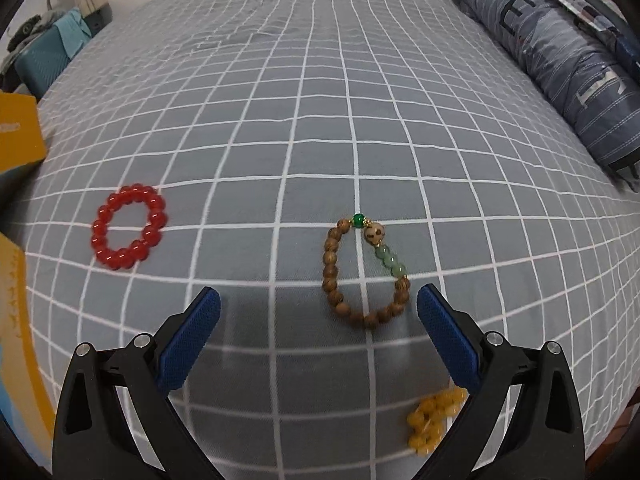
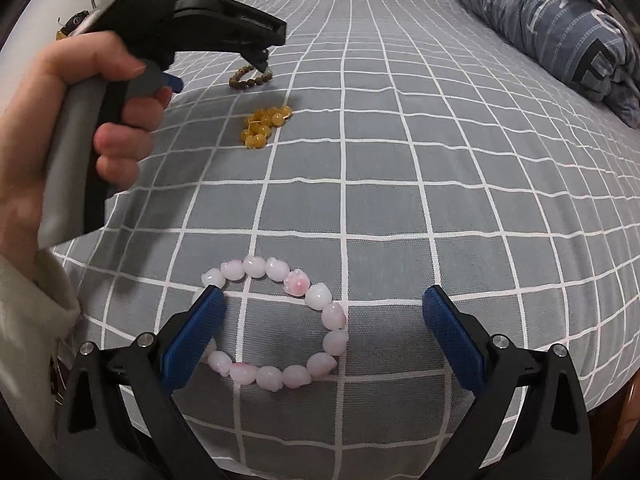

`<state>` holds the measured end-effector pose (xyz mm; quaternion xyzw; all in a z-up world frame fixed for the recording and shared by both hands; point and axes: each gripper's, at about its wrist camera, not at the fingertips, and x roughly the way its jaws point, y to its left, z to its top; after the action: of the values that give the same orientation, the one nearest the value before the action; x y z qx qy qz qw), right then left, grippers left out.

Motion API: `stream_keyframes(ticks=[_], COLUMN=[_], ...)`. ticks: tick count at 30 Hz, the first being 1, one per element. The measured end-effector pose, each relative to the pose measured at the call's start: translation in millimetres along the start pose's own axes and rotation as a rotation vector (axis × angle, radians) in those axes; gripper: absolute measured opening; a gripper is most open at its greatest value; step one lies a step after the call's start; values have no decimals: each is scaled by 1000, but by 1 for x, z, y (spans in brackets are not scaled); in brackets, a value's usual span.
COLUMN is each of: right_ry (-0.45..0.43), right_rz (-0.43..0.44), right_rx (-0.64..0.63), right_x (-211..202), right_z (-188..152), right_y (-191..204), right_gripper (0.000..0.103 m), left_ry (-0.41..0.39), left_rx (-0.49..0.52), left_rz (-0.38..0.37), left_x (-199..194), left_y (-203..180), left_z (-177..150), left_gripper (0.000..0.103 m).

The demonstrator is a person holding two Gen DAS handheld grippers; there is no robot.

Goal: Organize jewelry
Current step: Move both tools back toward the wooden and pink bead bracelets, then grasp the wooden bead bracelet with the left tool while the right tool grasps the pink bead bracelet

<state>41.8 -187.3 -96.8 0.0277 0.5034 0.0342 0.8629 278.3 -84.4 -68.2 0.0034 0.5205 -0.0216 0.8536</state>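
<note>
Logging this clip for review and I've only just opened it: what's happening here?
A person with a handheld gripper in each hand is sorting bead bracelets on a grey checked bedsheet. The left gripper is open, hovering near the brown wooden bracelet, nothing held. The right gripper is open over the pink-white bracelet, not yet closed on it. A red bracelet and a bunched yellow bracelet lie apart on the sheet, untouched.
</note>
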Motion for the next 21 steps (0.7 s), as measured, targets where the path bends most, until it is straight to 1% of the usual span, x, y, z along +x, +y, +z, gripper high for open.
stream_keyframes(ticks=[4, 7, 9, 10, 11, 12, 13, 14, 15, 17, 18, 19, 20, 21], right_ry=[2, -2, -2, -1, -1, -2, -2, -3, -3, -3, -2, -2, -2, -1], right_rz=[-7, -17, -21, -25, -29, -30, -34, -38, -41, -42, -39, -36, -33, -31], right_rx=[-2, 3, 6, 9, 13, 14, 17, 19, 20, 18, 18, 19, 15, 12], right_x=[1, 0, -1, -1, -2, -3, -3, -4, -4, -3, -4, -4, -4, -4], right_z=[-2, -4, -6, -3, -4, -4, -4, -4, -4, -3, -3, -3, -3, -3], right_y=[1, 2, -1, -3, -3, -4, -4, -5, -6, -5, -5, -5, -5, -4], right_gripper=[93, 88, 80, 78, 73, 68, 66, 62, 59, 53, 49, 47, 42, 38], left_ry=[2, 4, 6, 9, 15, 19, 17, 16, 17, 16, 17, 16, 14, 14], left_rx=[9, 9, 3, 3, 4, 6, 8, 7, 4, 7, 14, 19, 27, 33], left_rz=[9, 11, 9, 11, 17, 29, 37, 40, 41, 49, 53, 56, 55, 52], left_x=[12, 15, 15, 15, 16, 17, 16, 16, 16, 16, 16, 16, 16, 16], left_y=[-1, 1, 2, 2, 2, 2, 2, 3, 4, 5, 5, 5, 4, 3], left_z=[4, 4, 3, 3, 3, 4, 4, 4, 4, 4, 4, 4, 4, 3], left_gripper=[96, 94, 91, 88, 81, 78, 72, 68, 66, 57, 55, 49, 42, 39])
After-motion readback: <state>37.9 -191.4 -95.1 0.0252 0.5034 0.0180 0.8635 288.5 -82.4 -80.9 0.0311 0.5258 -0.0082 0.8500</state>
